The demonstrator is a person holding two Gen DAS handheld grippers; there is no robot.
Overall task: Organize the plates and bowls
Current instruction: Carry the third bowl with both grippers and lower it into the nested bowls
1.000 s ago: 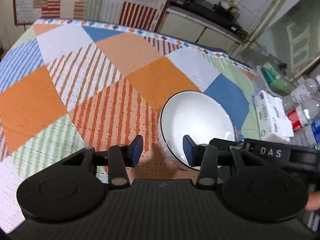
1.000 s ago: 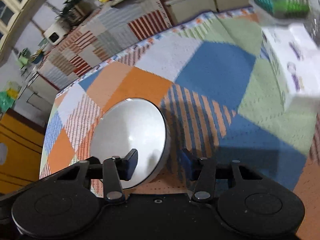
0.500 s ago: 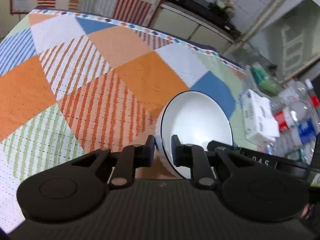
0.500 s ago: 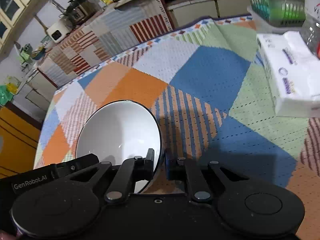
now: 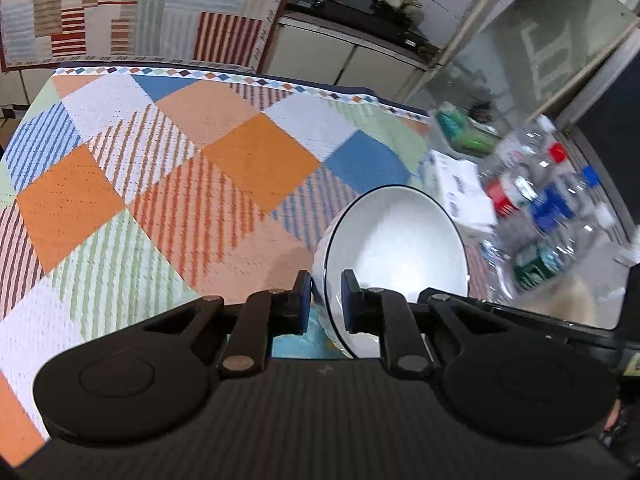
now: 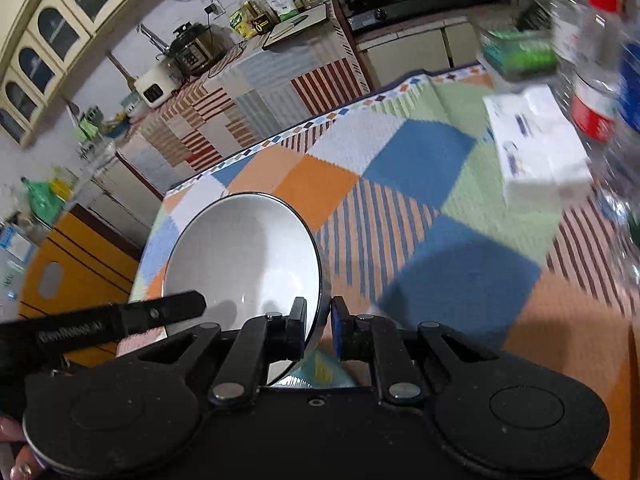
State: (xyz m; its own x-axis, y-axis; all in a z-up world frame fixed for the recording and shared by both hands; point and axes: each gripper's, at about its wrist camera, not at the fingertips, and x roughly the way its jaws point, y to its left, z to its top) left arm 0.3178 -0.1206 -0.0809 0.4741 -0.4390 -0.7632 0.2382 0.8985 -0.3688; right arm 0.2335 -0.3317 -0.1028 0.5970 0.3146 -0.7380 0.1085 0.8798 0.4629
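we have the white bowl (image 5: 394, 244) pinched at opposite rims by left gripper (image 5: 325, 300) and right gripper (image 6: 319, 328), lifted off the quilted surface (image 5: 160, 184) at lower centre; next we need a stacking spot.

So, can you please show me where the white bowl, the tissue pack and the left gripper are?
white bowl (image 5: 404, 240): left wrist view, on the inner wall.
tissue pack (image 6: 540, 140): right wrist view, on its white top face.
left gripper (image 5: 326, 306): left wrist view, midway between the fingertips, clamped on the bowl's rim.
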